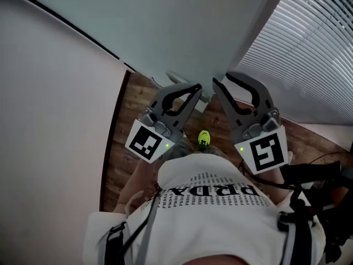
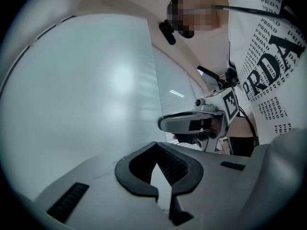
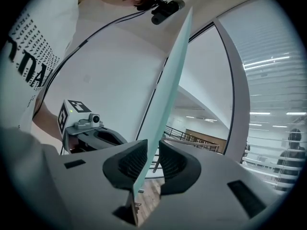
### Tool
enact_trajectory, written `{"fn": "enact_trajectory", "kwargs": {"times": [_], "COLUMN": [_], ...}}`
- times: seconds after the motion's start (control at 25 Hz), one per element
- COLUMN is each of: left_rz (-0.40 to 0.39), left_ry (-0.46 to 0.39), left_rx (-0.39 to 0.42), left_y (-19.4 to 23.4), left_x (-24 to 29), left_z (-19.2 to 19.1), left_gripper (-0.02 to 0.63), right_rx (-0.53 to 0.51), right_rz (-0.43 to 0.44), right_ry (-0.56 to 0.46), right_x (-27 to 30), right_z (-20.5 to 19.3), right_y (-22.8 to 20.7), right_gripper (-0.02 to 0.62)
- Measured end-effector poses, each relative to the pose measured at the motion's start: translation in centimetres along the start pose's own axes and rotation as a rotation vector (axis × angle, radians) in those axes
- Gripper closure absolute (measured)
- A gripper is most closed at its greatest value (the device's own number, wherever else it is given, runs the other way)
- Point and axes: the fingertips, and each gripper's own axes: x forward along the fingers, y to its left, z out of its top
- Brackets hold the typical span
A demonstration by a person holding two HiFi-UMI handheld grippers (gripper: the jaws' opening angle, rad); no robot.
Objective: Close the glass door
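The frosted glass door [image 1: 165,21] fills the top of the head view, its free edge running down to the floor in front of me. My right gripper [image 1: 217,86] is shut on that edge. In the right gripper view the greenish door edge [image 3: 168,99] passes between the pads at the right gripper [image 3: 149,164]. My left gripper [image 1: 197,87] sits just left of it, shut and holding nothing, close to the door's face. The left gripper view shows the frosted pane [image 2: 86,90] beyond the closed left gripper [image 2: 160,174], with the right gripper [image 2: 192,123] to the right.
A white wall [image 1: 49,120] stands at the left and slatted blinds [image 1: 309,48] at the right. Brown wood floor [image 1: 132,126] lies below, with a yellow-green shoe [image 1: 203,138]. Black straps and cables [image 1: 320,186] hang at my right side. Past the door edge is a railing [image 3: 192,140].
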Motion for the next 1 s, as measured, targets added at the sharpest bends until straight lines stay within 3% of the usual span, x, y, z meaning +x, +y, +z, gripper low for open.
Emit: {"fn": "enact_trajectory", "kwargs": {"times": [0.2,0.44,0.68,0.84,1.0], "left_rz": [-0.072,-0.087,-0.103,-0.081,-0.008], "left_ry": [0.019,0.017,-0.008,-0.039,-0.037], "left_rx": [0.015,-0.035,-0.035,-0.048,-0.052], "left_y": [0.1,-0.1,0.2,-0.1,0.2], "left_x": [0.1,0.3,0.8,0.2,-0.3], "left_z": [0.2,-2.4,-1.2,0.7,-0.1], "left_gripper": [0.606,0.607,0.607,0.607,0.607], "right_rx": [0.016,0.051,0.010,-0.009,-0.043], "right_rz": [-0.052,-0.064,-0.099,-0.058,0.034], "right_ry": [0.002,0.050,0.029,0.018,0.021], "right_x": [-0.2,0.1,0.0,0.0,0.3], "right_z": [0.2,-2.6,-1.1,0.9,1.2], "right_y": [-0.1,0.2,-0.5,0.1,1.2], "right_gripper": [0.537,0.537,0.537,0.537,0.537]}}
